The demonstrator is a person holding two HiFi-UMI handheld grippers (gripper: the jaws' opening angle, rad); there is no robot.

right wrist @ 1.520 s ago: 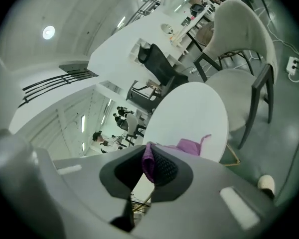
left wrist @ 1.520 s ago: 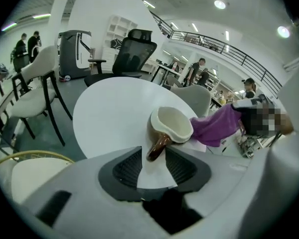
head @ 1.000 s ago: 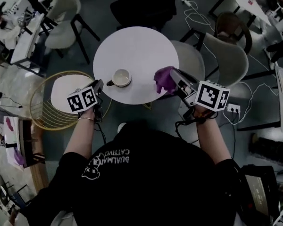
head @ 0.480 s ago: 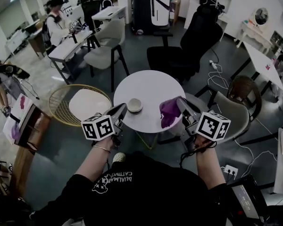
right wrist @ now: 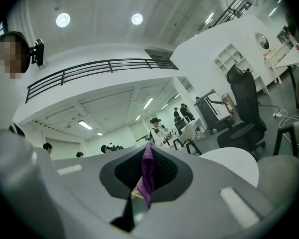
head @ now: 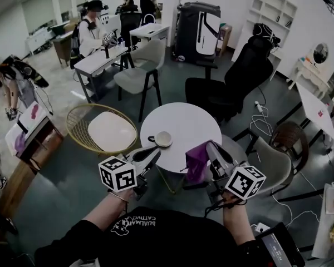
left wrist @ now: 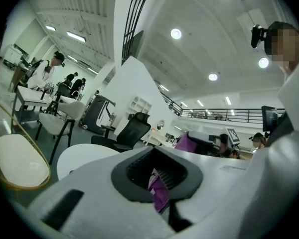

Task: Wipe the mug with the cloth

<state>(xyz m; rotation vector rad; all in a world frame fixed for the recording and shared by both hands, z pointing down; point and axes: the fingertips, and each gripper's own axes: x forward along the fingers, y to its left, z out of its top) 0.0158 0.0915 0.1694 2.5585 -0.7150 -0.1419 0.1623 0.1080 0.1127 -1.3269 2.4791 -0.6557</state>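
Note:
A cream mug [head: 163, 138] stands on the round white table [head: 183, 118], handle to the left. My left gripper [head: 154, 153] hovers level just short of the table's near edge, below the mug and not touching it. Its jaws [left wrist: 162, 180] are shut, and a thin purple sliver that I cannot identify shows between the pads. My right gripper [head: 208, 149] is shut on the purple cloth [head: 196, 161], which hangs from its tips over the table's near right edge. In the right gripper view the cloth [right wrist: 148, 171] is pinched between the pads.
A yellow wire chair [head: 103, 129] with a white cushion stands left of the table. A black office chair [head: 234, 85] is behind it and a grey chair [head: 267, 166] to its right. People sit at desks [head: 108, 52] at the back left.
The head view has tilted up from the tabletop to the room. Both grippers have risen and pulled back toward me, and the mug stays on the table. The cloth remains in the right gripper.

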